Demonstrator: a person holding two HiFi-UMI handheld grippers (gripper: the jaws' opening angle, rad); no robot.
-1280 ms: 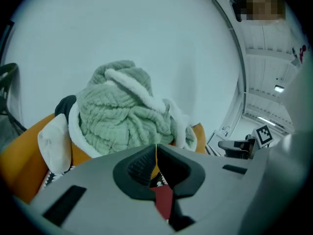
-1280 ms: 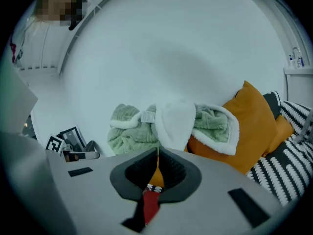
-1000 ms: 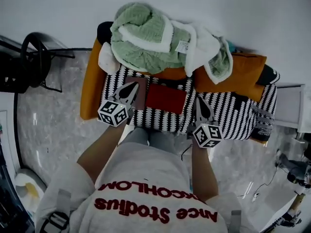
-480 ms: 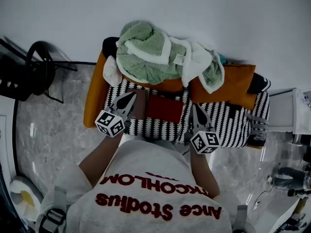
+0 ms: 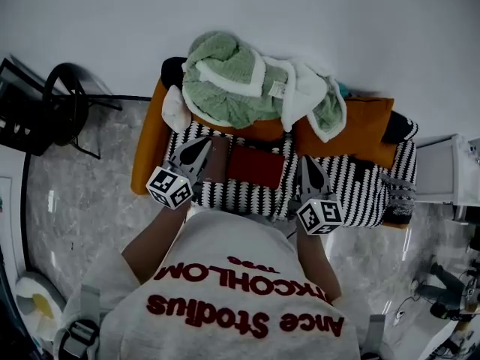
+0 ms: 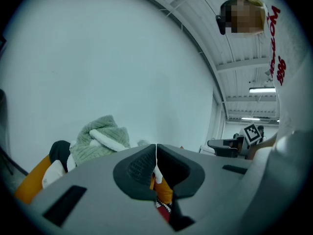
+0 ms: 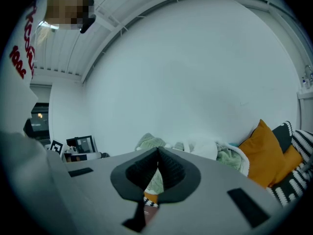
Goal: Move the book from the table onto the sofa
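A: Jaws, head view?
B: Both pairs pressed together, left gripper (image 5: 204, 144) and right gripper (image 5: 307, 161) either side of the red book (image 5: 256, 167), near the sofa (image 5: 352, 182) seat's back edge.
A: Gripper views?
B: Each pair meets, nothing between; green blanket (image 6: 100, 136) beyond.

red book (image 5: 256, 168), black-white zigzag sofa (image 5: 352, 186), green blanket (image 5: 225, 81)
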